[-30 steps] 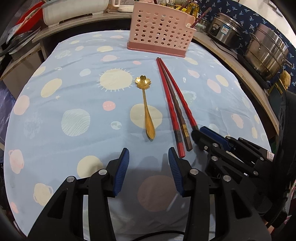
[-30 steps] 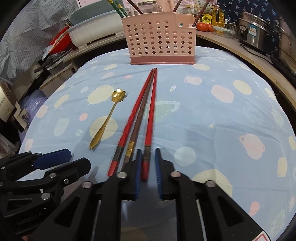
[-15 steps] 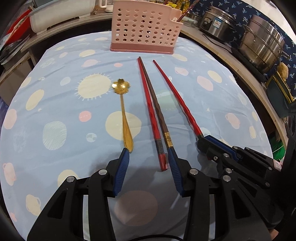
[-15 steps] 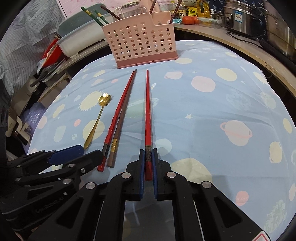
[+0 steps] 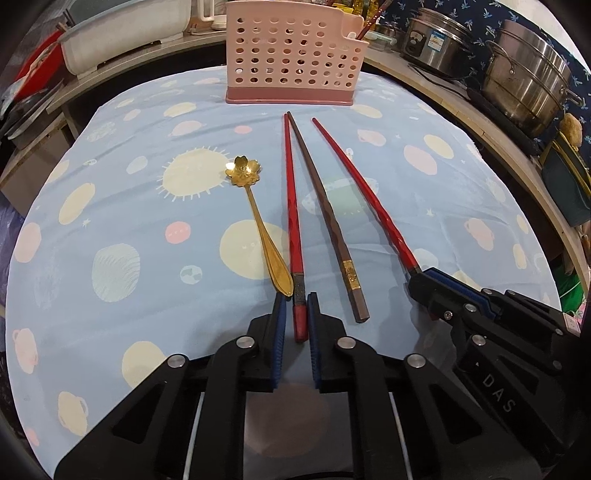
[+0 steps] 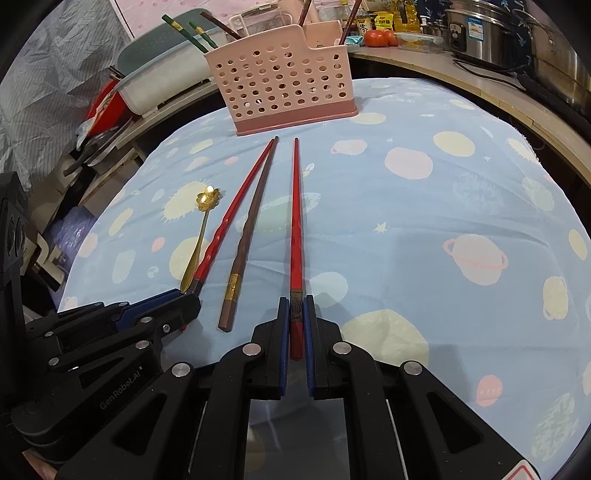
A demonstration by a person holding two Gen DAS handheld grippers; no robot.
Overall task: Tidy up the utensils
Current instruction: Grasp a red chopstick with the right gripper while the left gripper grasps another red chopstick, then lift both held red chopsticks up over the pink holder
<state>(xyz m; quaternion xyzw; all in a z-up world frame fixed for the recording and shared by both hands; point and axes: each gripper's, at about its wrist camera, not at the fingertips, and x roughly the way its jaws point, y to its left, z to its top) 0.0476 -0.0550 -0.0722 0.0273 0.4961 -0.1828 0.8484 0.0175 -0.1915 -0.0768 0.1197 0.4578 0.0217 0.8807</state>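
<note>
My left gripper (image 5: 295,306) is shut on the handle end of a red chopstick (image 5: 291,206) that lies on the blue patterned cloth. My right gripper (image 6: 295,306) is shut on the handle end of a second red chopstick (image 6: 295,214). A brown chopstick (image 5: 325,218) with a gold band lies loose between them; it also shows in the right wrist view (image 6: 247,236). A gold flower-bowl spoon (image 5: 255,218) lies left of the chopsticks, its handle tip beside my left gripper. A pink perforated utensil basket (image 5: 291,55) stands upright at the far edge of the cloth.
Steel pots (image 5: 524,77) stand on the wooden counter to the right. A white tub (image 5: 122,40) and a red item sit on the shelf at the back left. Chopsticks stand in the tub (image 6: 192,33) behind the basket. The table edge (image 6: 554,122) curves round on the right.
My left gripper moved forward and closed on the left red chopstick. My right gripper, holding the other red chopstick, has swung it away to the right of the pair.
</note>
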